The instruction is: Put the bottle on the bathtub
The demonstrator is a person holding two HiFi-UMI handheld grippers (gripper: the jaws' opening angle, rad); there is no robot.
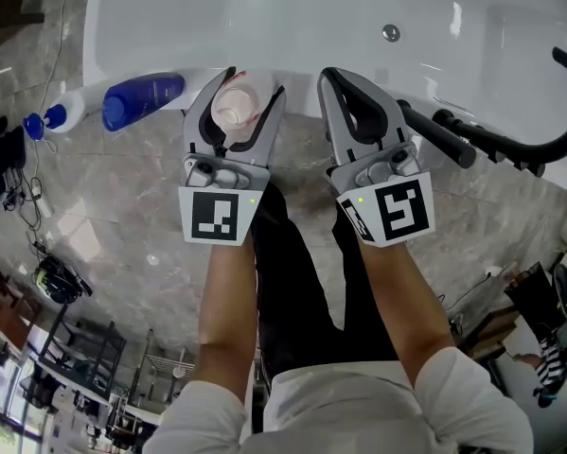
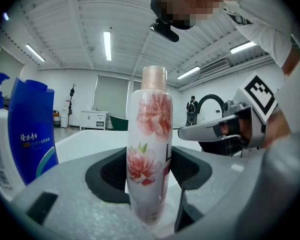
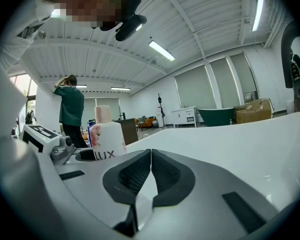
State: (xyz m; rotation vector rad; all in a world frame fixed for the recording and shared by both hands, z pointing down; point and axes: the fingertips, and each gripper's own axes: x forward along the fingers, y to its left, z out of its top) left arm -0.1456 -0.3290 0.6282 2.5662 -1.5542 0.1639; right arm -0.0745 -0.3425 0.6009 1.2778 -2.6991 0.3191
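Observation:
A white bottle with pink flowers (image 1: 236, 105) stands upright on the near rim of the white bathtub (image 1: 292, 17). My left gripper (image 1: 256, 81) is shut on the bottle (image 2: 150, 149), one pad against each side of its lower body. In the left gripper view its pinkish cap points up toward the ceiling. Just to the right, my right gripper (image 1: 332, 76) is shut with nothing in it, its pads (image 3: 139, 171) meeting over the tub's rim (image 3: 240, 139). The right gripper view shows the bottle (image 3: 107, 139) at its left.
A blue bottle (image 1: 143, 100) and a white pump bottle (image 1: 61, 116) lie along the tub's rim to the left; they fill the left edge of the left gripper view (image 2: 32, 129). A black faucet with a curved handle (image 1: 510, 149) sits at the right. Grey marble floor (image 1: 122, 216) lies below.

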